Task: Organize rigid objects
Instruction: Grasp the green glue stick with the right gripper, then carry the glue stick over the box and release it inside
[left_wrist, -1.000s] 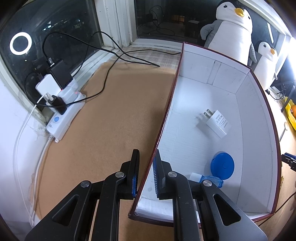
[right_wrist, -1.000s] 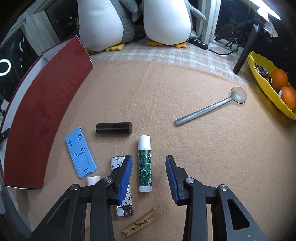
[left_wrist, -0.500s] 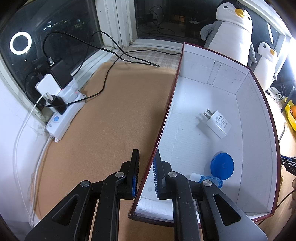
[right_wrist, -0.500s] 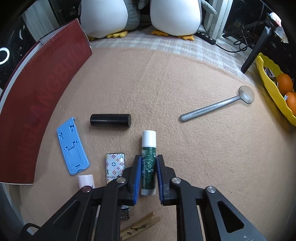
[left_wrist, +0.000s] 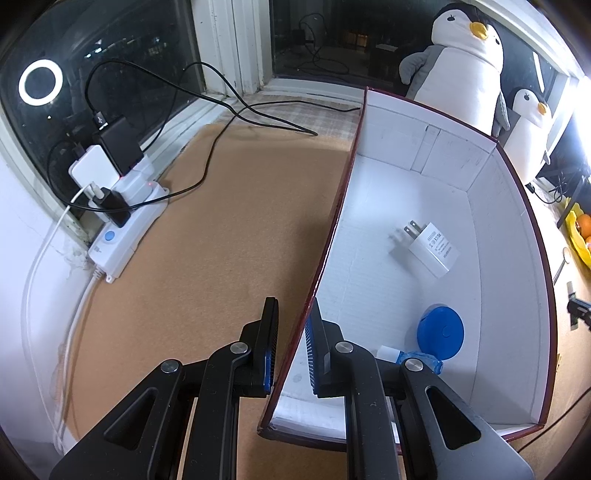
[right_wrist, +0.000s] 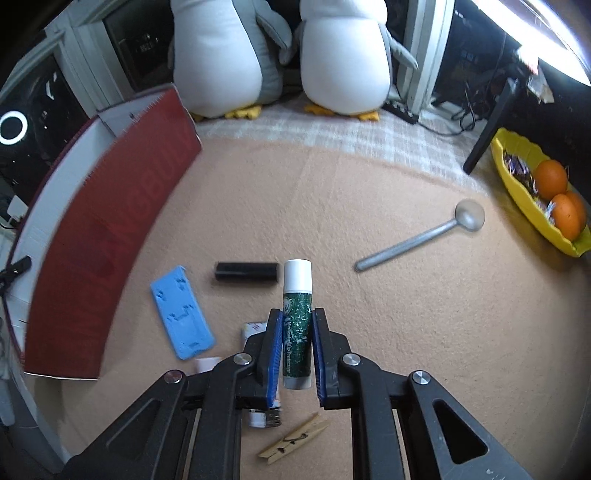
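The lip balm tube (right_wrist: 296, 325), green-labelled with a white cap, sits pinched lengthwise between the blue pads of the right gripper (right_wrist: 295, 354), cap pointing away from the camera, apparently clear of the tan mat (right_wrist: 406, 314). Just beside it on the mat lie a black cylinder (right_wrist: 246, 271), a blue phone stand (right_wrist: 181, 314), a patterned lighter partly hidden under the jaws, and a wooden clothespin (right_wrist: 293, 439); a grey spoon (right_wrist: 421, 236) lies well apart to the right. The likely step is carrying the tube to the white-lined box (left_wrist: 480, 206), which already holds a white charger (left_wrist: 432, 245) and a blue round case (left_wrist: 440, 331). The left gripper (left_wrist: 291, 354) has its jaws pressed onto the box's near wall, one pad outside and one inside, steadying it. To do this well, keep the pinch firm, lift the tube above the red rim, and release low over bare floor, away from the charger.
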